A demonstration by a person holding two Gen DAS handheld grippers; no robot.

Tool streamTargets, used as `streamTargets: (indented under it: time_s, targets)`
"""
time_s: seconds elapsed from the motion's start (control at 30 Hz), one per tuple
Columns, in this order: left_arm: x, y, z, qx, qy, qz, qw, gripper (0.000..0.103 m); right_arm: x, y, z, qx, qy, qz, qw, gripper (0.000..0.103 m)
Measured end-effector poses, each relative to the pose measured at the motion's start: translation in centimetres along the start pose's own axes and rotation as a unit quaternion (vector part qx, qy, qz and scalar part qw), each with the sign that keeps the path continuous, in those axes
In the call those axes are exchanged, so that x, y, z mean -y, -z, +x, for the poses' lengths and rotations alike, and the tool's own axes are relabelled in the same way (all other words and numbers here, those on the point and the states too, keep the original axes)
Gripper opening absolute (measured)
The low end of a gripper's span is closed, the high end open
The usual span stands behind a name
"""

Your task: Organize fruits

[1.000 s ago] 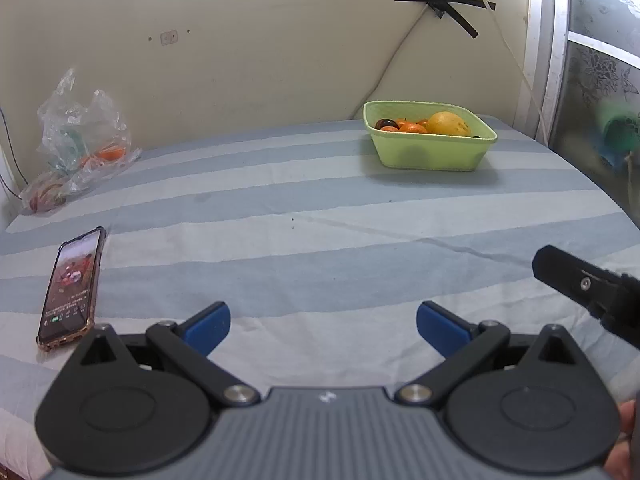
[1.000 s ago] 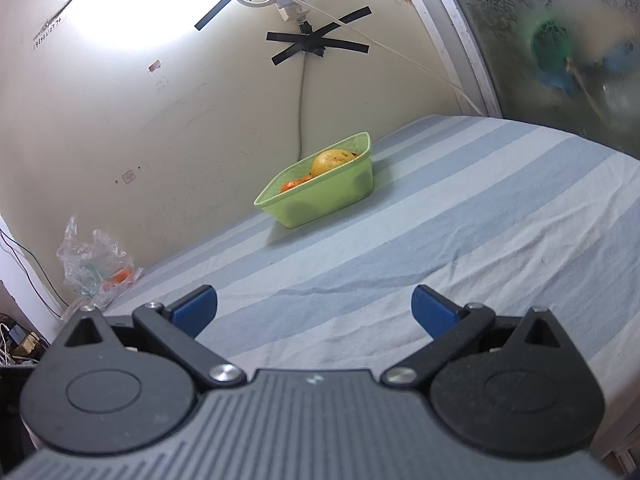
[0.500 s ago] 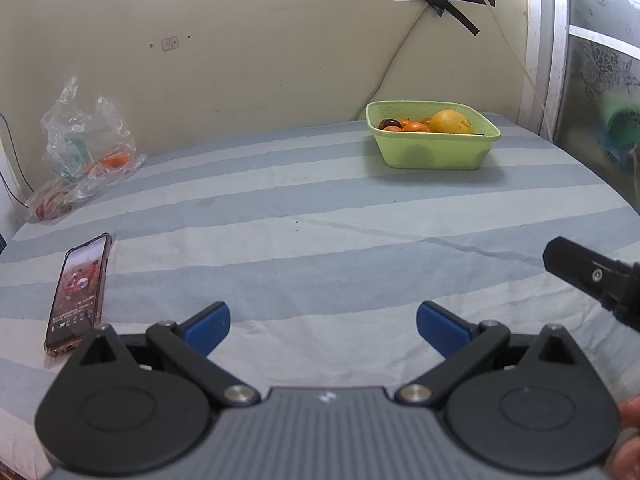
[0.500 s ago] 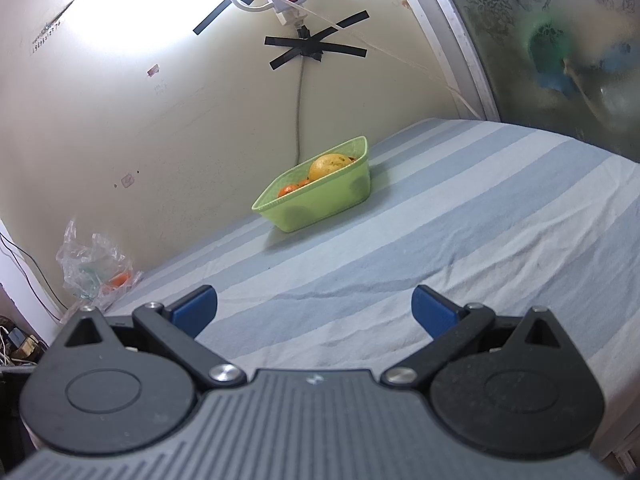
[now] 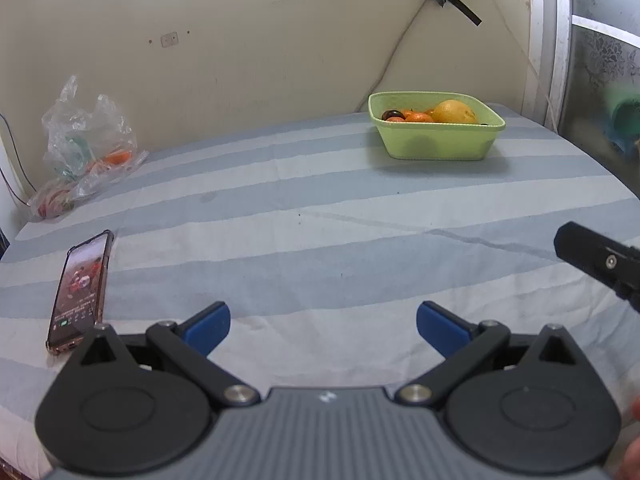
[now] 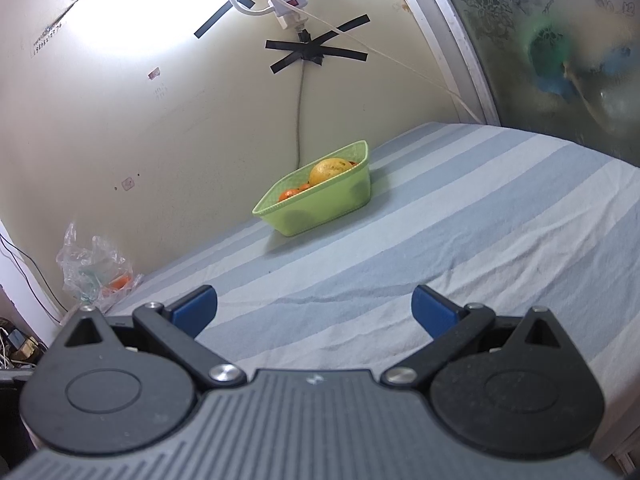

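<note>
The left claw is held wide apart, its blue fingertips spread over the striped sheet, and nothing is gripped between them. The right claw is likewise spread wide and empty, and is raised above the same sheet. In the left wrist view, part of the right claw's black body is seen at the right edge, and a sliver of a hand is caught at the lower right corner.

Just beyond the left claw's left finger, a phone with a lit screen is laid flat on the sheet. Well ahead of both claws, near the wall, a light green basket is set on the sheet. A large yellow fruit, several small orange fruits and a dark round fruit are held in it. At the far left, against the wall, a crumpled clear plastic bag is seen, with something orange inside; what else it holds cannot be told.

On the wall above the basket, a cable is fixed with crossed black tape, and a white power strip is hung above it. Frosted glass is seen at the right.
</note>
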State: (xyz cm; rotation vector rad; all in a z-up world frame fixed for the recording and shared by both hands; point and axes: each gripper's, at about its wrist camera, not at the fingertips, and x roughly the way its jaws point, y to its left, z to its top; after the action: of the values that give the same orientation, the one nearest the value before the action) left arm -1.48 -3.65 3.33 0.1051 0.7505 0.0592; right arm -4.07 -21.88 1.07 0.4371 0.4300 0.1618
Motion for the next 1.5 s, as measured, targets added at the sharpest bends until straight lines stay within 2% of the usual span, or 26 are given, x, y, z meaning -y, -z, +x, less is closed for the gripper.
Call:
streamTargets:
  time_s: [1.5]
  targets:
    - [-0.01, 0.47, 0.96, -0.02, 0.0, 0.004, 0.9998, 0.103, -0.2, 0.02, 0.13, 0.004, 0.002, -0.002, 1.0, 0.103]
